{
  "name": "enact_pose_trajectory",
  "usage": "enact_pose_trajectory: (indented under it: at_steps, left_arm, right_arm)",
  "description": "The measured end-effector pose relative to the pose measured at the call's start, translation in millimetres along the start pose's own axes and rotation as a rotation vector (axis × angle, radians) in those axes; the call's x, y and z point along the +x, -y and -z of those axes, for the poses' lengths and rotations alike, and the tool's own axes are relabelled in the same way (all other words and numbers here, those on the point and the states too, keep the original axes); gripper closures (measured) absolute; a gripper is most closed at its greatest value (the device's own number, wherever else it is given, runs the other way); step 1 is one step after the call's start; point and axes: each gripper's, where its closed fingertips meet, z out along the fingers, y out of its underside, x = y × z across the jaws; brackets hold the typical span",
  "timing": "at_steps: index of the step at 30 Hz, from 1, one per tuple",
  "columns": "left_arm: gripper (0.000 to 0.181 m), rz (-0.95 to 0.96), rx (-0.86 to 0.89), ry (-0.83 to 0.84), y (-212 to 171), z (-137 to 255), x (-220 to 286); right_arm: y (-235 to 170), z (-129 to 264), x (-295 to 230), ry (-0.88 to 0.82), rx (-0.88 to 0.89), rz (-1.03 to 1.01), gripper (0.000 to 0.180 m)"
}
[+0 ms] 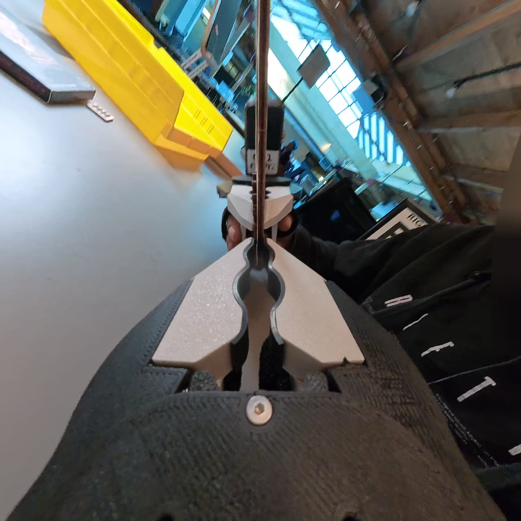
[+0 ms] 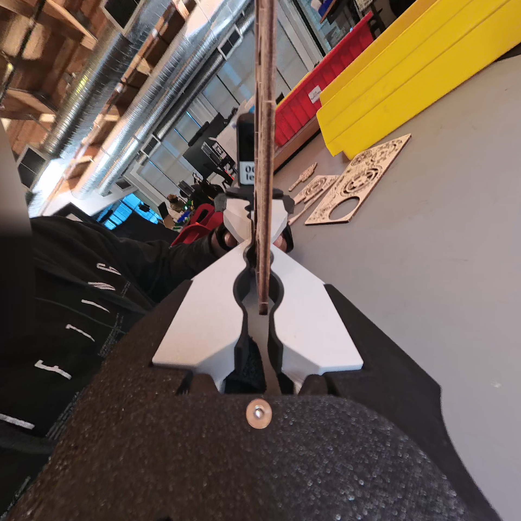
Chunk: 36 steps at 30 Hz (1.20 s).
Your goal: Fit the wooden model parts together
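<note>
- yellow bins [image 2: 394,93] along the table, with a red bin [image 2: 310,104] behind them
- table [image 2: 423,282] is plain grey
- wooden sheets [image 2: 363,180] are pale tan, covered in dark laser-cut circles and swirls
- wooden board [image 2: 263,169] edge-on shows brown and dark plywood stripes
- both gripper bodies are textured black with white fingers [image 1: 208,310]
- black sleeve [image 1: 423,282] has white lettering

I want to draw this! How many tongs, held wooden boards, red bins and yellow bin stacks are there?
tongs: 2, the left tongs and the right tongs
held wooden board: 1
red bin: 1
yellow bin stack: 1
total: 5
</note>
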Motion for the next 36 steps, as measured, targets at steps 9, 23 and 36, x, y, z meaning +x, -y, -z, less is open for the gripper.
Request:
enact_pose_trajectory:
  at_steps: [9, 23, 36]
  left_arm:
    - [0.179, -0.119, -0.015, 0.001, -0.5, -7.3, 12.1]
    - [0.18, -0.043, -0.04, 0.045, -2.1, -2.4, 5.8]
    - [0.179, -0.04, -0.024, -0.002, 0.7, 1.7, 8.6]
  right_arm:
    - [12.3, -3.2, -13.0, 0.097, 0.104, -0.037, 0.179]
    - [5.9, -6.2, -2.7, -0.106, 0.033, 0.202, 0.179]
    - [17.8, 8.4, -8.2, -0.015, 0.077, 0.121, 0.178]
